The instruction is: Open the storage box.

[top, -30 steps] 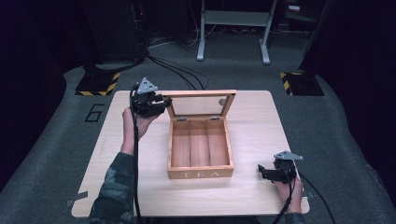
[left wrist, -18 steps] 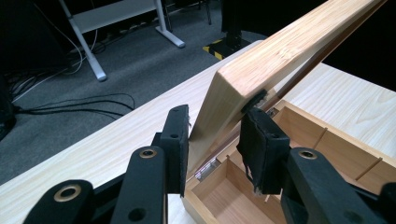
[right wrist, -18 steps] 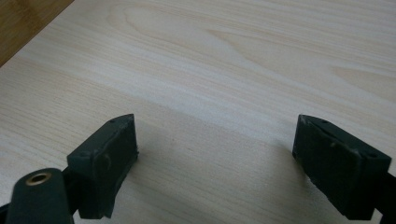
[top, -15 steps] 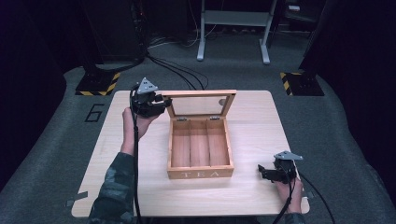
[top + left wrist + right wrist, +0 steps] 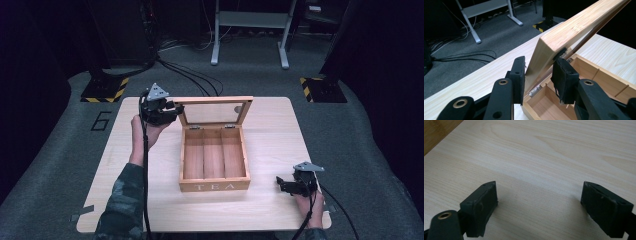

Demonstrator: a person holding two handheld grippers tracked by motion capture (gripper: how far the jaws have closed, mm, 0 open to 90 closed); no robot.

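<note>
A wooden tea box (image 5: 215, 186) with "TEA" on its front stands mid-table, showing three bare compartments. Its glass-paned lid (image 5: 215, 99) is raised, leaning slightly back. My left gripper (image 5: 175, 111) is at the lid's left end, shut on the wooden frame. In the left gripper view the jaws (image 5: 540, 65) clamp the lid's frame (image 5: 574, 22) from both sides, above the box's interior (image 5: 599, 75). My right gripper (image 5: 281, 182) rests low at the table's front right, apart from the box. Its jaws (image 5: 539, 192) are open wide over bare wood.
The light wooden table (image 5: 280, 130) has free surface left and right of the box. Beyond its far edge lie floor cables (image 5: 185, 75), a white metal stand (image 5: 250, 30) and yellow-black striped bases (image 5: 105, 89).
</note>
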